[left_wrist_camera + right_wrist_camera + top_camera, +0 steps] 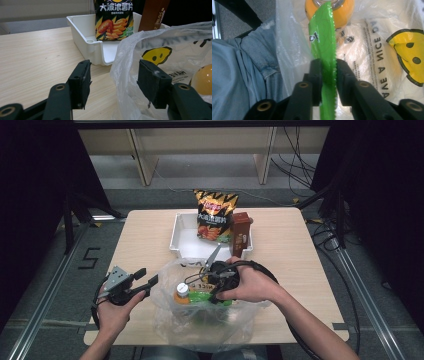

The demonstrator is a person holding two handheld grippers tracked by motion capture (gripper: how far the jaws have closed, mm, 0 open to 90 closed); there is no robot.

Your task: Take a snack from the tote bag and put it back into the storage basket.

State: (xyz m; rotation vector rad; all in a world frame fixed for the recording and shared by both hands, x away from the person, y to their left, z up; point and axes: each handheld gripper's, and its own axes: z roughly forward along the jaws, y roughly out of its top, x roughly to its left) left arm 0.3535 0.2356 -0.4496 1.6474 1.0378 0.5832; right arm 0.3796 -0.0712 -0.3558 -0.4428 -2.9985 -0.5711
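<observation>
A clear plastic bag (200, 322) with a yellow smiley print (409, 55) lies open at the table's front edge. Inside it are an orange bottle (182, 293) with a white cap and a green serrated packet (202, 297). My right gripper (215, 287) reaches into the bag, shut on the green packet (324, 32), whose strip runs up between the pads toward the orange bottle (344, 12). Left of the bag, my left gripper (149, 276) is open. In the left gripper view the bag's rim (127, 55) lies between the jaws of my left gripper (113, 83), beside the right pad.
A white tray (176, 237) stands behind the bag at mid-table, holding a black-and-yellow chips bag (215, 215) and a brown carton (241, 232). Bare wood lies to the left and right. The person's denim clothing (242, 75) is just beyond the front edge.
</observation>
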